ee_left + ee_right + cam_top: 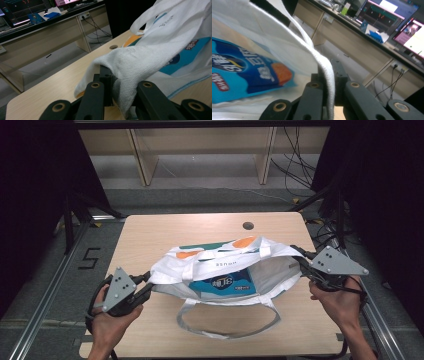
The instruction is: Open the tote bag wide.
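Note:
A white tote bag (220,262) with orange and green print hangs stretched between my two grippers above the wooden table (160,232). Its mouth faces me, and a blue snack packet (225,282) lies inside. One white strap (227,327) loops down onto the table in front. My left gripper (149,281) is shut on the bag's left edge; in the left gripper view the woven cloth (140,60) is pinched between the black jaws of that gripper (120,85). My right gripper (299,256) is shut on the right edge, with the bag's rim (325,67) clamped in that gripper (328,82) beside the packet (249,72).
A round cable hole (248,225) sits near the table's far edge. Beyond the table stand pale wooden shelves (200,150), with loose cables (295,165) on the floor at the right. Metal rails (45,300) run along both sides. Lit monitors (387,12) stand on a desk behind.

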The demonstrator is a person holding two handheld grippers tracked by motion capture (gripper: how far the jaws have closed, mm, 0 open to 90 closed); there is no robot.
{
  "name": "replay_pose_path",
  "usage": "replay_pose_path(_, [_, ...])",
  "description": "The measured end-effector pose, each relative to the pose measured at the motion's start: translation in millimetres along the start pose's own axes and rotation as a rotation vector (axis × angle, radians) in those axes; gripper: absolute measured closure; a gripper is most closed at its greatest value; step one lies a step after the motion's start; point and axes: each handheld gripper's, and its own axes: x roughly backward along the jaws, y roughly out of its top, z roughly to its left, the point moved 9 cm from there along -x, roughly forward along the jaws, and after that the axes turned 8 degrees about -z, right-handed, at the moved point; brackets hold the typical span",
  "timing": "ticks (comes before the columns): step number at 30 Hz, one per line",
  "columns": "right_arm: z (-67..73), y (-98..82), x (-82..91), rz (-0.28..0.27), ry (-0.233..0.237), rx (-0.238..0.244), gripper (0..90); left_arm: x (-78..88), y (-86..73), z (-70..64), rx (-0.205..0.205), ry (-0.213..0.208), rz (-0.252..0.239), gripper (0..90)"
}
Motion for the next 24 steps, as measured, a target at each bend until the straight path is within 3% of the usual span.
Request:
replay_pose_path(4, [-6.9, 17.7, 3.0, -0.01, 0.009, 0.026, 88.3, 2.0, 22.4, 5.0, -0.023, 0.006, -0.042, 81.2])
replay_pose_path(5, [-10.6, 27.2, 6.2, -0.02, 0.011, 0.023, 88.3, 4.4, 38.2, 7.0, -0.029, 0.006, -0.075, 81.4])
replay_pose_path(6, [-12.5, 31.5, 8.0, -0.021, 0.016, 0.021, 88.3, 4.4, 38.2, 7.0, -0.029, 0.006, -0.075, 81.6])
replay_pose_path(7, [-14.6, 35.8, 9.6, -0.02, 0.027, 0.027, 88.3, 6.2, 51.2, 7.6, 0.029, -0.028, -0.12, 81.9])
replay_pose_path(10, [-18.5, 43.6, 12.0, -0.028, 0.038, 0.014, 88.3, 5.5, 59.8, 11.8, 0.044, -0.037, -0.145, 82.0])
replay_pose_path(13, [-26.9, 52.4, 8.2, -0.037, 0.056, -0.001, 88.3, -1.1, 66.6, 19.4, 0.114, -0.042, -0.181, 81.9])
replay_pose_path(15, [-29.2, 48.2, 1.5, -0.007, 0.056, -0.012, 88.2, -13.0, 56.8, 24.1, 0.133, -0.047, -0.149, 81.7])
replay_pose_path(18, [-31.2, 36.2, -7.8, 0.018, 0.054, -0.01, 88.2, -20.2, 44.2, 24.4, 0.147, -0.052, -0.139, 81.0])
replay_pose_path(19, [-31.3, 23.2, -15.3, 0.028, 0.061, -0.038, 88.2, -23.2, 32.3, 23.7, 0.174, -0.068, -0.1, 80.9])
replay_pose_path(20, [-28.6, 17.1, -17.3, 0.041, 0.068, -0.067, 88.2, -24.7, 28.2, 24.0, 0.148, -0.084, -0.09, 80.8])
replay_pose_path(24, [-24.8, 4.4, -18.8, 0.053, 0.071, -0.084, 88.1, -24.2, 15.1, 19.8, 0.15, -0.102, -0.067, 79.8])
